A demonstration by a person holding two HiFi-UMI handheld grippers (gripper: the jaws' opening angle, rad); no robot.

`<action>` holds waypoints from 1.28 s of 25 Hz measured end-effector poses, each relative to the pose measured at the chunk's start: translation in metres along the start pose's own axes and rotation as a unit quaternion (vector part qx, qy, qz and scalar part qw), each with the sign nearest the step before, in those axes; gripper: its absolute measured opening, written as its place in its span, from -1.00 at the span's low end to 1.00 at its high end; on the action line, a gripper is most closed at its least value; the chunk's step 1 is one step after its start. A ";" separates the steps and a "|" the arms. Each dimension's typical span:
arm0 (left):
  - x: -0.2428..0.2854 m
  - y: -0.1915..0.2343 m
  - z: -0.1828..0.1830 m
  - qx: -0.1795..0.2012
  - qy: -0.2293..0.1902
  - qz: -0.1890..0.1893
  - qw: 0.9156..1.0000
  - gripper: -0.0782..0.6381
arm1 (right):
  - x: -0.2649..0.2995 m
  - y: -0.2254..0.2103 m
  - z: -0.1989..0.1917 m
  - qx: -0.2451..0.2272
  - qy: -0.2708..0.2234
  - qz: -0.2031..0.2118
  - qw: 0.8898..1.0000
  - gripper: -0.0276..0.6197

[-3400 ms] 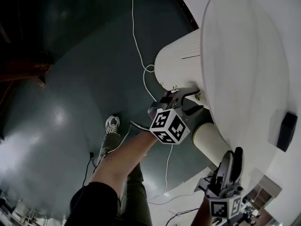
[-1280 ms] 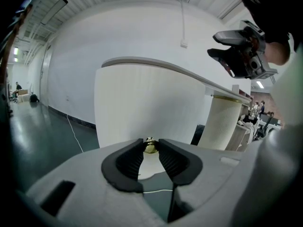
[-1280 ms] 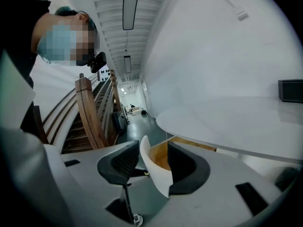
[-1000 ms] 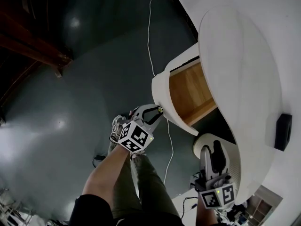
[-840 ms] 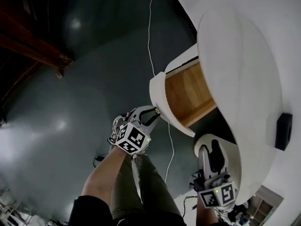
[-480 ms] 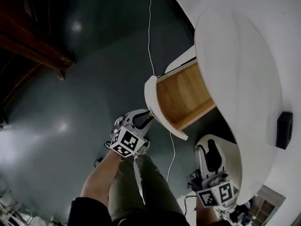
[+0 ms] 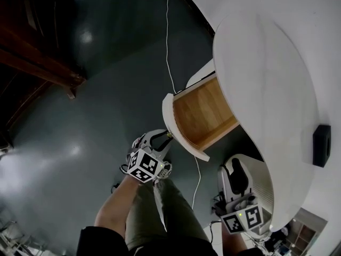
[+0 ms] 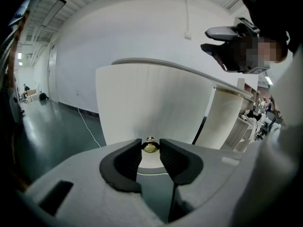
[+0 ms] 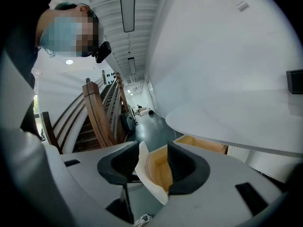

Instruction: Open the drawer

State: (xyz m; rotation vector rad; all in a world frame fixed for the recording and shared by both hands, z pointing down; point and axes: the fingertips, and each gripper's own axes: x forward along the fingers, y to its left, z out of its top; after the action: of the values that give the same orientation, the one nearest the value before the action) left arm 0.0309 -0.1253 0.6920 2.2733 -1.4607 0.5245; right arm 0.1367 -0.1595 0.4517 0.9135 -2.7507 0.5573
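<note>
The white curved drawer stands pulled out from under the round white tabletop, and its bare wooden inside shows. My left gripper is at the drawer front with the small brass knob between its pad tips. The pads still touch the knob while the jaws are opening. In the left gripper view the fluted drawer front fills the middle. My right gripper hangs open and empty low on the right, beside the second pedestal. Through its gap I see the open drawer farther off.
A white cable runs across the dark floor toward the table. A wooden staircase stands to the left. A small black box lies on the tabletop. A fluted white pedestal stands right of the drawer. The person's shoe is below the left gripper.
The drawer, shut in the oldest frame, now stands open. Over the last second my left gripper drew the knob and drawer a little further out toward the lower left. The right gripper stayed put.
</note>
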 end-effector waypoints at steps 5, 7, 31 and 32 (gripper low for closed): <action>-0.020 -0.002 0.012 -0.014 -0.007 0.010 1.000 -0.37 | -0.003 -0.006 0.002 -0.014 0.013 -0.004 1.000 -0.32; -0.030 -0.002 0.018 -0.028 -0.011 0.019 0.999 -0.28 | -0.003 -0.004 0.007 -0.013 0.011 -0.003 1.000 -0.32; -0.166 -0.015 0.213 0.013 -0.106 0.067 0.992 -0.24 | -0.013 0.029 0.081 -0.030 -0.015 0.013 0.999 -0.51; -0.168 -0.016 0.220 0.018 -0.108 0.066 0.992 -0.24 | -0.013 0.029 0.085 -0.031 -0.018 0.013 0.999 -0.53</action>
State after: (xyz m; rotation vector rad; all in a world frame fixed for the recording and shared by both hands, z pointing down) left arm 0.0023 -0.1011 0.4171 2.3321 -1.7277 0.3524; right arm 0.1245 -0.1653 0.3621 0.8827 -2.7988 0.4631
